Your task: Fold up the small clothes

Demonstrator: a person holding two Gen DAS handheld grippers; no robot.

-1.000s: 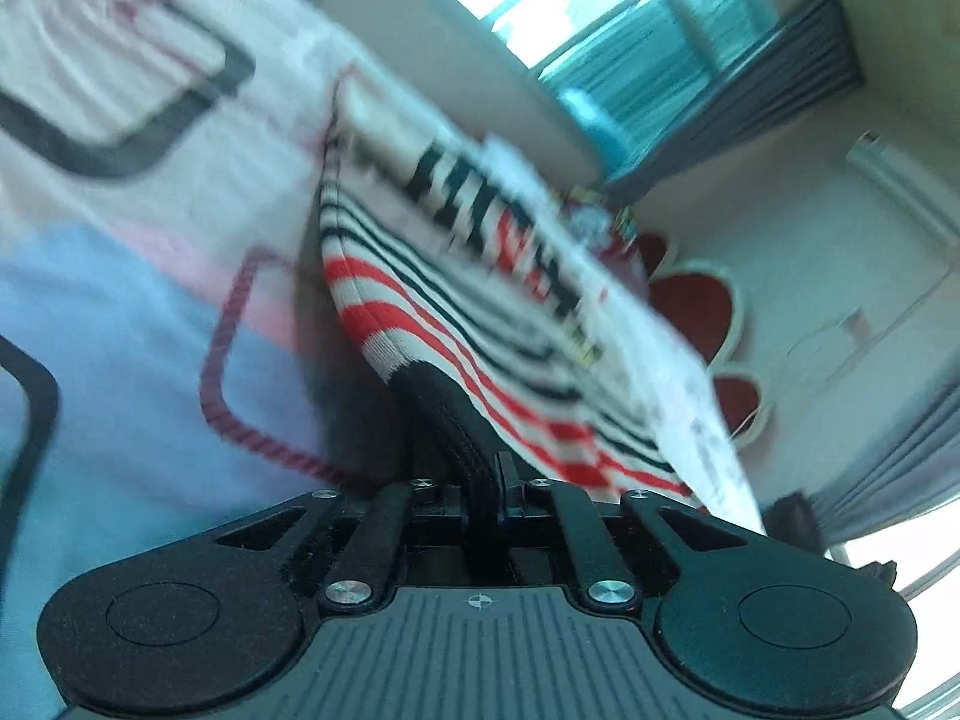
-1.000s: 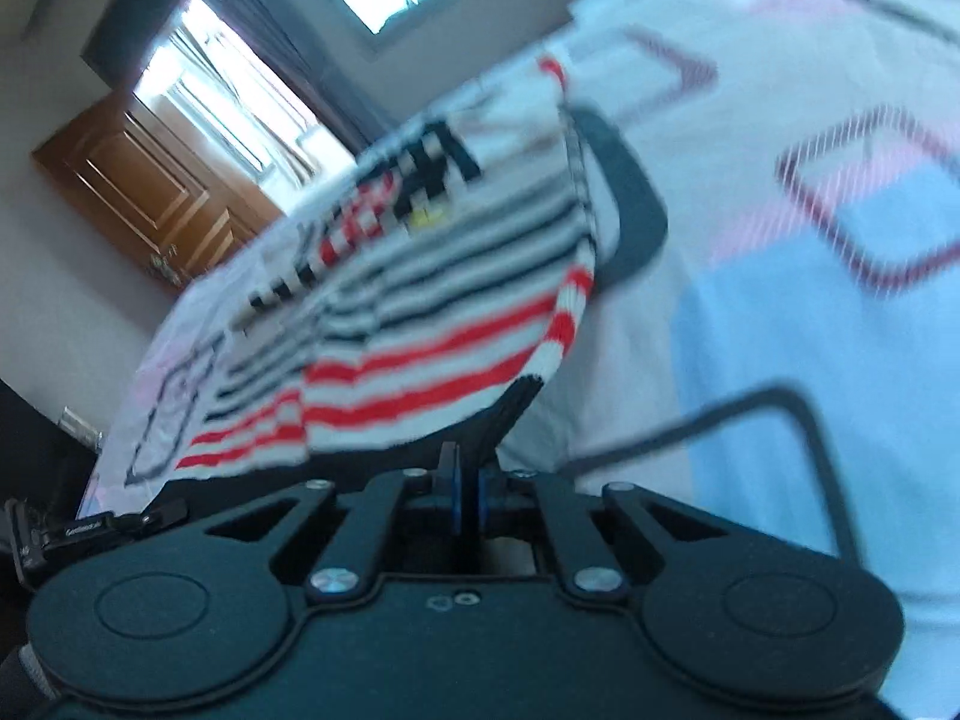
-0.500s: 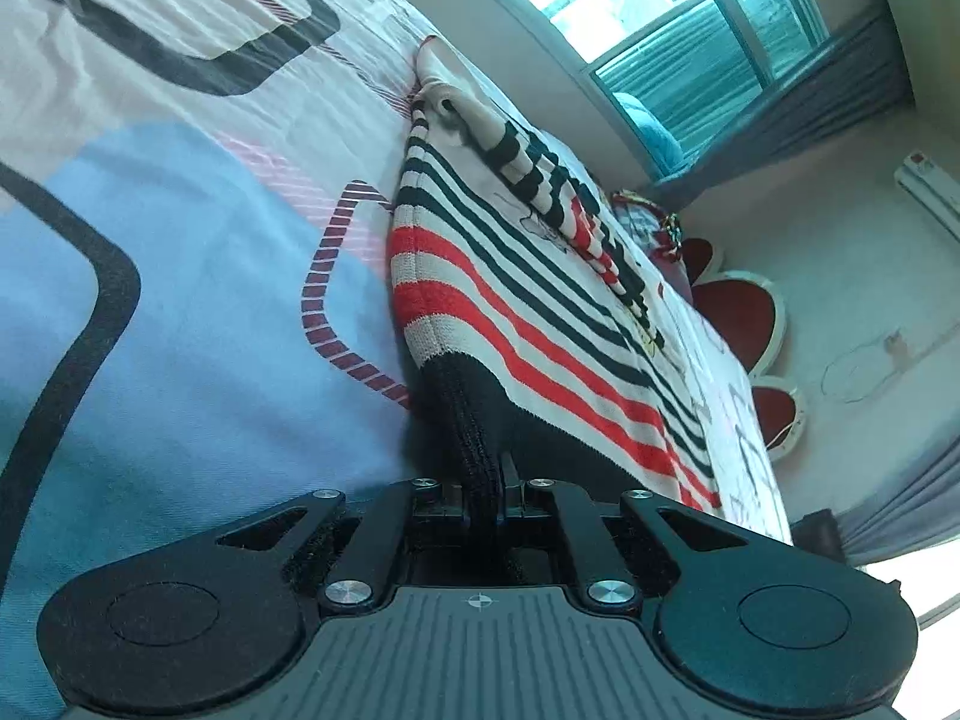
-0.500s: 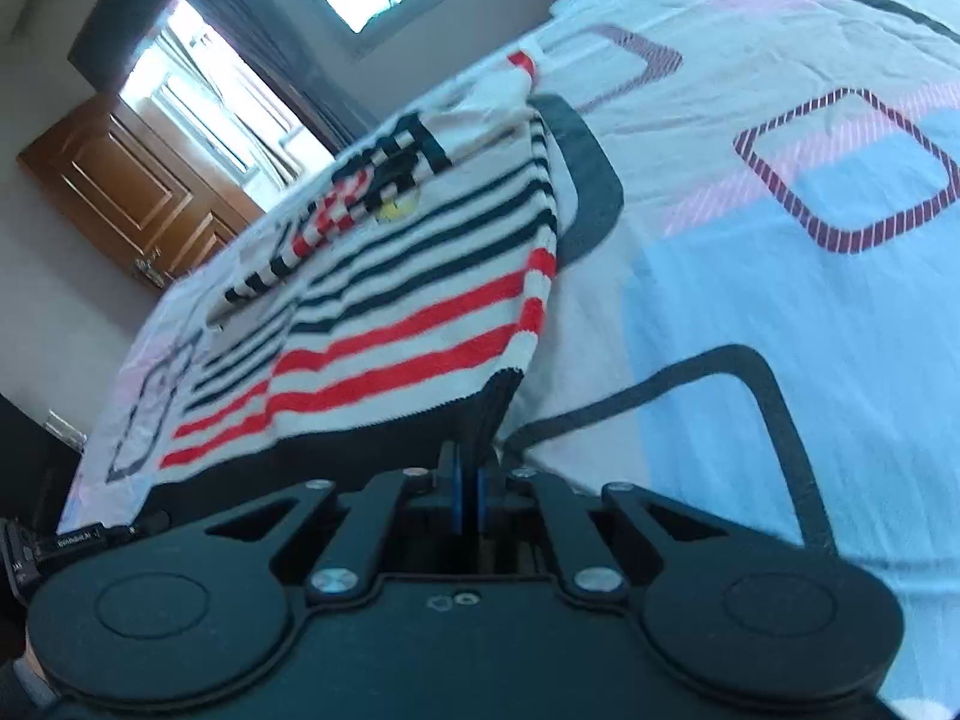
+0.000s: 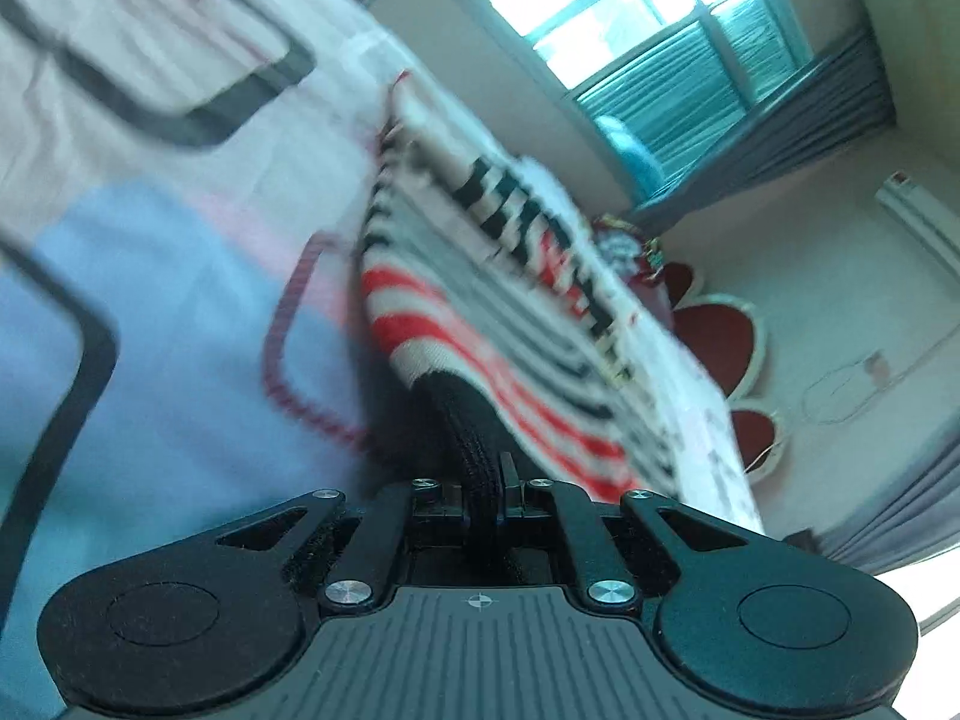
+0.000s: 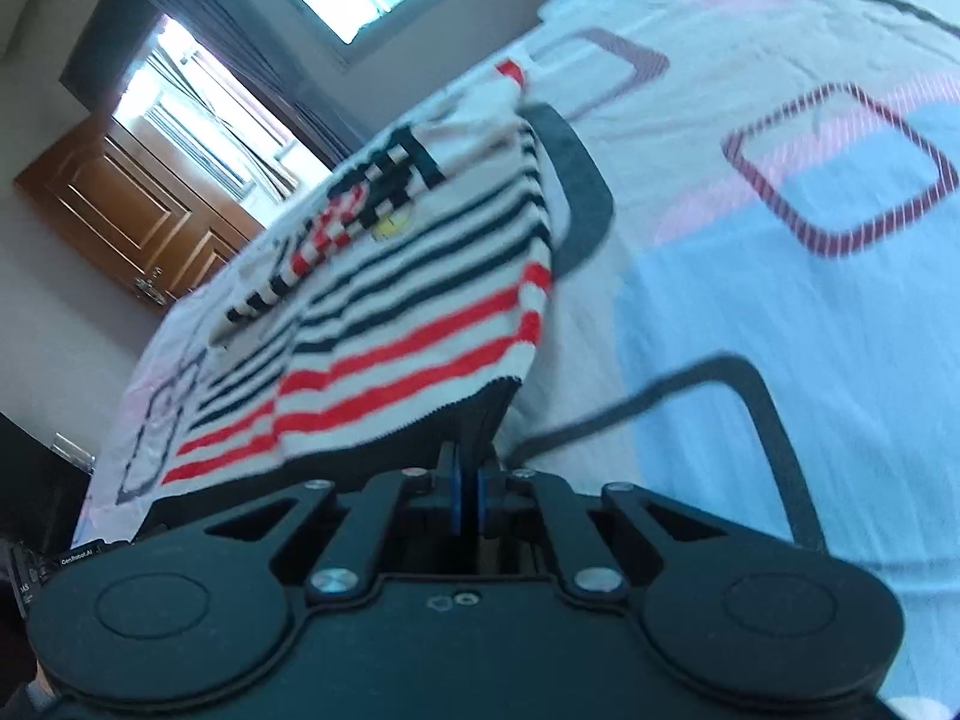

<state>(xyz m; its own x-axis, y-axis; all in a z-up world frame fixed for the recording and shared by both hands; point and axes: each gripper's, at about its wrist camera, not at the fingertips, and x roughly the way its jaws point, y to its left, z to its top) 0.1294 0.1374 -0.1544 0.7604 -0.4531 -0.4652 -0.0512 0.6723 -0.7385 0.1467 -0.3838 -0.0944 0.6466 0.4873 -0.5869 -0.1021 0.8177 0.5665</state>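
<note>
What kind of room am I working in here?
Most likely a bedroom. The striped sweater lies on a bed with a patterned sheet, a curtained window is behind it, and a wooden door stands at one side.
</note>
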